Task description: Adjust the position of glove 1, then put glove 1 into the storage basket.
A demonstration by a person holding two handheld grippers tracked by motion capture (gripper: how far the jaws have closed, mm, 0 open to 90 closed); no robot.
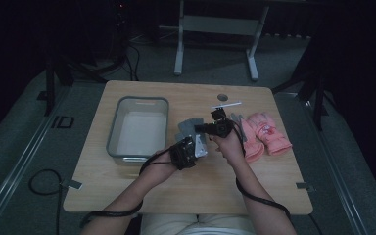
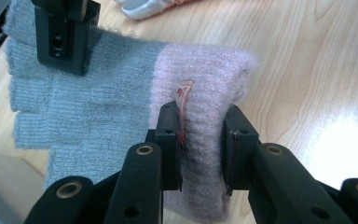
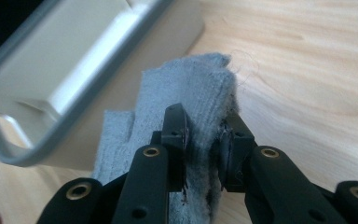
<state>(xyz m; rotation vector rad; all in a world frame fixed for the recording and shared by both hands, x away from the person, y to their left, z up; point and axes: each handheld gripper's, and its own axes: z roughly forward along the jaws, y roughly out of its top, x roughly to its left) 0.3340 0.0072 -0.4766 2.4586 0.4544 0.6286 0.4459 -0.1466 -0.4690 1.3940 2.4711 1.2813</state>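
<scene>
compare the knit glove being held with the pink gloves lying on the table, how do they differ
The knit glove is grey with a pale pink cuff; the pink gloves are pink all over. The knit glove is pinched at both ends, by the left gripper and the right gripper; the pink gloves lie untouched beside it. Both are over the same wooden table.

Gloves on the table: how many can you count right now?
3. One grey and pink knit glove pinched between the left hand-held gripper and right hand-held gripper; two pink gloves side by side at right. More may be hidden.
</scene>
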